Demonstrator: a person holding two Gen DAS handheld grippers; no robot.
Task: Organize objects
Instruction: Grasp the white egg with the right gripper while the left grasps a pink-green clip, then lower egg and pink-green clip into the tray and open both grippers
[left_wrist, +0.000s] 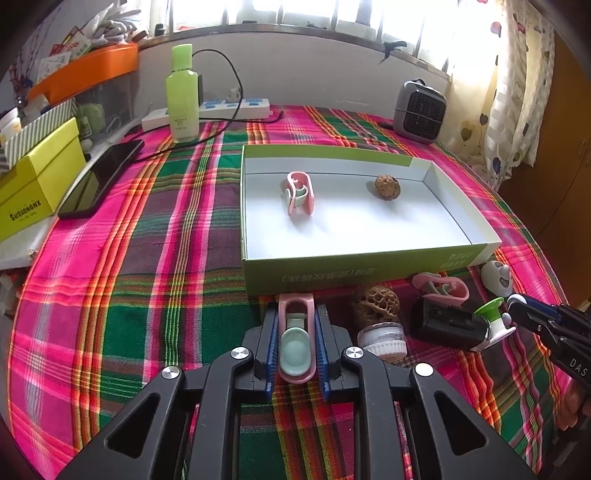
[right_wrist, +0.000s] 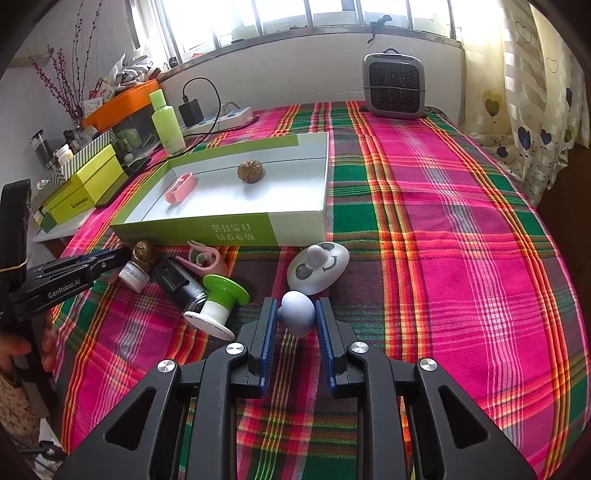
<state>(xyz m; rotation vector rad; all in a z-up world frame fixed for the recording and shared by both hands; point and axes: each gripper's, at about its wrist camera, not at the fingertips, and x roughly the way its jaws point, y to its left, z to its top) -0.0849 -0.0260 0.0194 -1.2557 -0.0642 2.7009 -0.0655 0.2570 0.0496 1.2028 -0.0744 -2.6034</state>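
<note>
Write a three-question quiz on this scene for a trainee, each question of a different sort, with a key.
1. True or false: the left tool is shut on a pink clip.
2. Multiple choice: what lies inside the green box now? A) a pink clip in the box and a walnut; B) a bottle and a phone; C) nothing.
3. Fill in: the grey-blue ball sits between the fingers of the ___ tool.

Key: 1 true; 2 A; 3 right.
</note>
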